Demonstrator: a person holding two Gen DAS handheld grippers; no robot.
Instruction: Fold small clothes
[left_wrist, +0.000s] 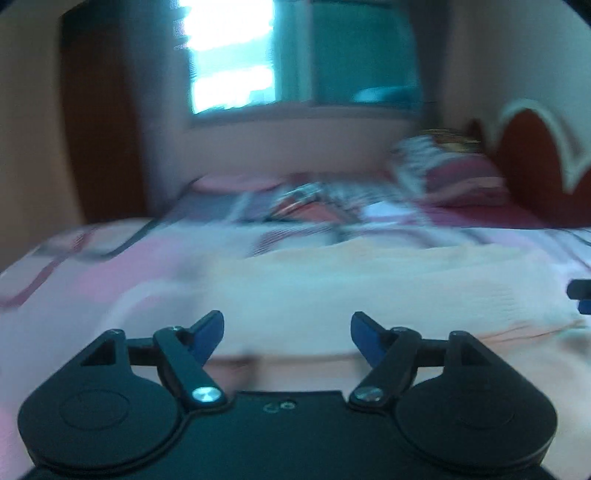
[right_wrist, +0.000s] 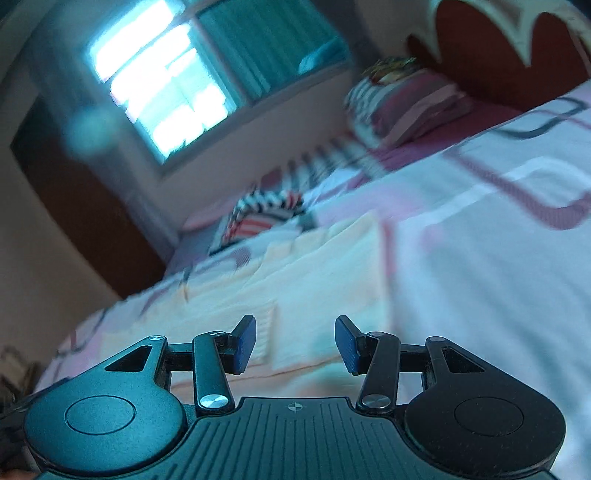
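Left wrist view: the left gripper (left_wrist: 287, 338) hangs low over a pale peach garment (left_wrist: 369, 288) spread on the bed (left_wrist: 74, 266), its blue fingers (left_wrist: 208, 336) standing wide apart with nothing between them. The cloth lies just ahead of and beneath them. Right wrist view: the right gripper (right_wrist: 295, 341) is tilted, its fingers (right_wrist: 245, 341) parted about halfway and empty, with a folded edge of the same garment (right_wrist: 314, 266) directly in front.

Neither pair has hold of the fabric, so a layer could slacken or slide open (the cloth looks thin and soft). A pinch from here might also catch the patterned bedsheet under it, dragging both together. Blur in both views suggests quick motion, which could scuff the fold.

Beyond the fingers lie a striped garment (right_wrist: 266, 210) and pillows (right_wrist: 406, 103) by the red headboard (right_wrist: 480, 44), well clear. A window (left_wrist: 229, 55) glows behind. Nothing blocks the approach.
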